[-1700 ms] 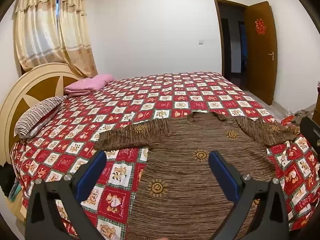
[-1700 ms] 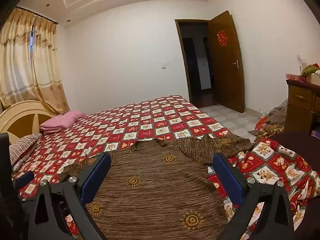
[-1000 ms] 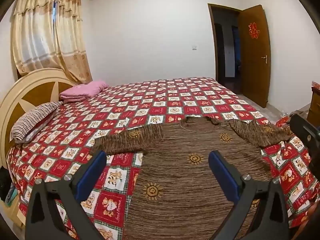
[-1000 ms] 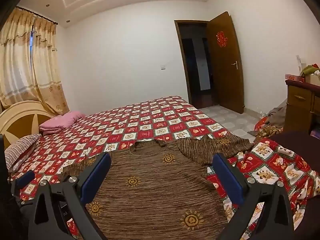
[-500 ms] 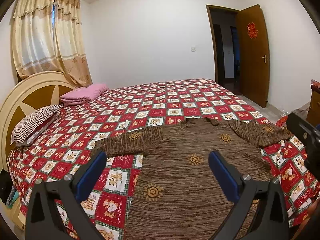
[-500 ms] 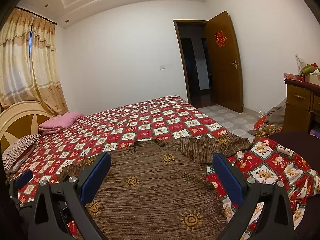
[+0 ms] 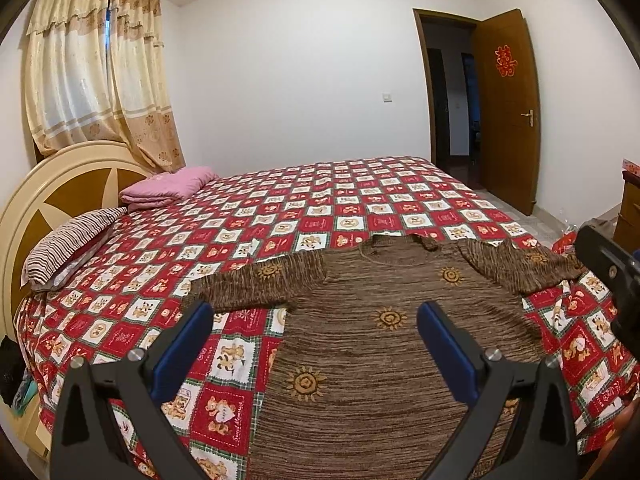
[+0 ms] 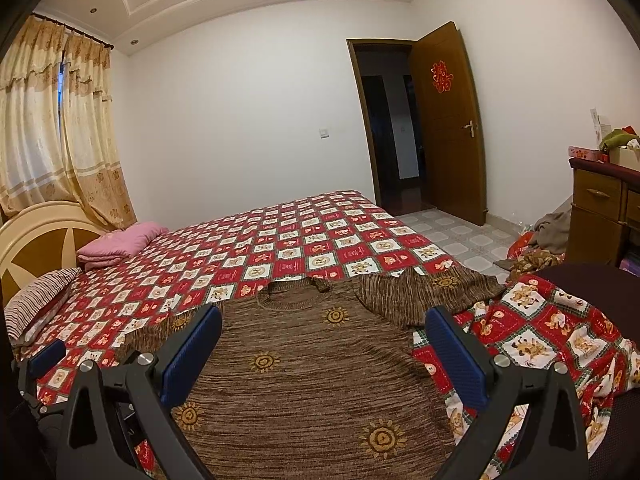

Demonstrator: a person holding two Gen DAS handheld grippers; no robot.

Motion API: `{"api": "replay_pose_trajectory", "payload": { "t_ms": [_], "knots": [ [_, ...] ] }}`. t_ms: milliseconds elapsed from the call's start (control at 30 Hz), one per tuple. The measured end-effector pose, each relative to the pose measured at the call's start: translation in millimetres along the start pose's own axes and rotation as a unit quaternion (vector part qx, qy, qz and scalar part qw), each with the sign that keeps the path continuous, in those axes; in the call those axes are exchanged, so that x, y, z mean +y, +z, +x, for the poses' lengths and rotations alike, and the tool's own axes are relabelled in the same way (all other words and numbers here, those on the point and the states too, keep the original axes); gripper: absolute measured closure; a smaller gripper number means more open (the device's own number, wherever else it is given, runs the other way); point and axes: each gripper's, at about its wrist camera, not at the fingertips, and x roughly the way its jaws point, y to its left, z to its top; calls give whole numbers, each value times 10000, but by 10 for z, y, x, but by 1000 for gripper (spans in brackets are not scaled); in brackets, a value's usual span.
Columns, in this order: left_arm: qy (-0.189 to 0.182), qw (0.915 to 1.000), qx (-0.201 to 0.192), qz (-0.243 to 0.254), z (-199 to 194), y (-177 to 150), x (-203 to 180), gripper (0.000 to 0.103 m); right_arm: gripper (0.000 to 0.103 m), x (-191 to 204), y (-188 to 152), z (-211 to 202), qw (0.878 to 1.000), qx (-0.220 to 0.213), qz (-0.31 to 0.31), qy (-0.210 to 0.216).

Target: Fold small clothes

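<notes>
In the left wrist view, the left gripper (image 7: 314, 344) fills the bottom of the frame with its jaws spread wide and nothing between them, held above the bed (image 7: 280, 216). A brown sweater (image 7: 384, 356) with sun motifs lies flat on the red checked bedspread in the lower centre, one sleeve reaching toward the left, the other toward the right edge, where part of the right gripper (image 7: 612, 276) shows. A pink folded blanket (image 7: 168, 186) and a striped pillow (image 7: 68, 244) sit at mid left by the headboard. In the right wrist view, the right gripper (image 8: 322, 348) occupies the bottom, jaws wide apart and holding nothing, over the sweater (image 8: 312, 380) in the lower centre. A wooden cabinet (image 8: 600, 212) stands at the right edge.
</notes>
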Motion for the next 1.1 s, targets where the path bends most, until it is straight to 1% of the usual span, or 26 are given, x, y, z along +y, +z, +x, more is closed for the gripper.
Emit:
{"api": "replay_pose_trajectory", "payload": {
  "t_ms": [633, 1100],
  "knots": [
    [-34, 9999, 131, -34, 69, -18, 4, 0, 1, -15, -37, 65, 9999, 109, -6, -30],
    [-61, 9999, 152, -41, 74, -34, -17, 0, 1, -48, -40, 98, 9998, 179, 53, -48]
  ]
}}
